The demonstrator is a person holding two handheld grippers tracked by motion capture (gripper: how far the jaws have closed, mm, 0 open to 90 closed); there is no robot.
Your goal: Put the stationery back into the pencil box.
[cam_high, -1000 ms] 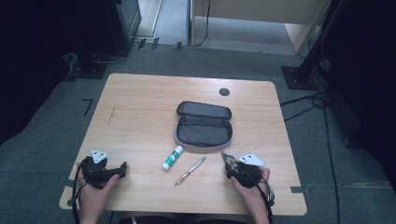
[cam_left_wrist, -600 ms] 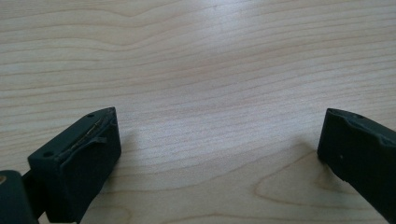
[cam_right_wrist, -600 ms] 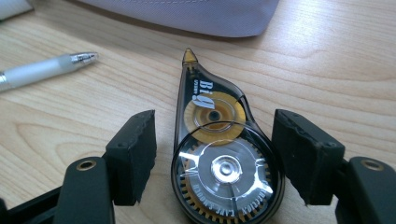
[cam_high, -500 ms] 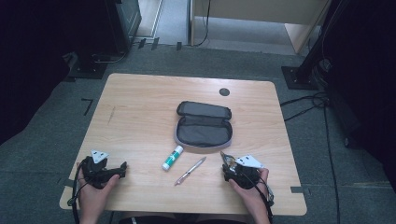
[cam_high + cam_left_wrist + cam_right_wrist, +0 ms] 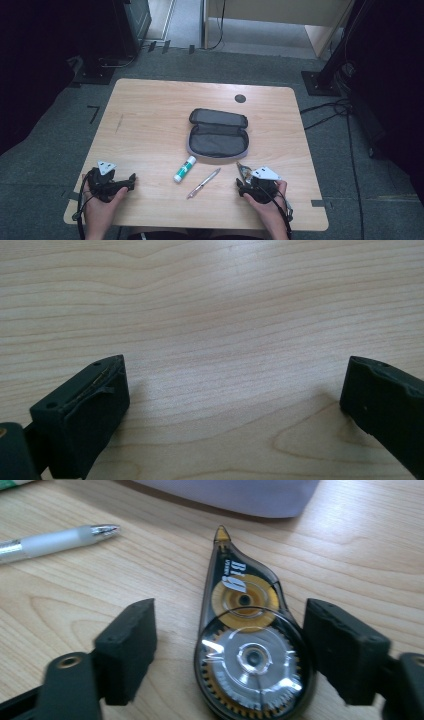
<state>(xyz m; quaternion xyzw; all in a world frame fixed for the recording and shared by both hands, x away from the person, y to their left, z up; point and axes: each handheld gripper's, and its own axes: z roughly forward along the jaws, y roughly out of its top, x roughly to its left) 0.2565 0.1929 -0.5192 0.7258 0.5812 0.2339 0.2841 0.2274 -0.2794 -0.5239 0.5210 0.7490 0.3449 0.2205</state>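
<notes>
A dark, clear-shelled correction tape dispenser (image 5: 250,650) lies flat on the wooden table (image 5: 150,115), tip pointing away. My right gripper (image 5: 230,630) is open, with a jaw on each side of it; the left jaw stands clear and the right jaw sits close to its shell. From above, the right gripper (image 5: 244,180) is at the near right, just behind the dispenser (image 5: 242,169). My left gripper (image 5: 131,180) rests at the near left, jaws pointing right. Up close, the left gripper (image 5: 235,380) is open over bare wood.
An open grey pencil case (image 5: 218,134) lies mid-table, its edge (image 5: 240,492) just beyond the dispenser. A silver pen (image 5: 203,183) (image 5: 55,541) and a white-and-green glue stick (image 5: 184,168) lie between the grippers. A black round cap (image 5: 240,98) sits in the tabletop at the far side.
My right gripper has shifted slightly left and nearer the table's front edge. The left gripper and the objects have stayed put.
</notes>
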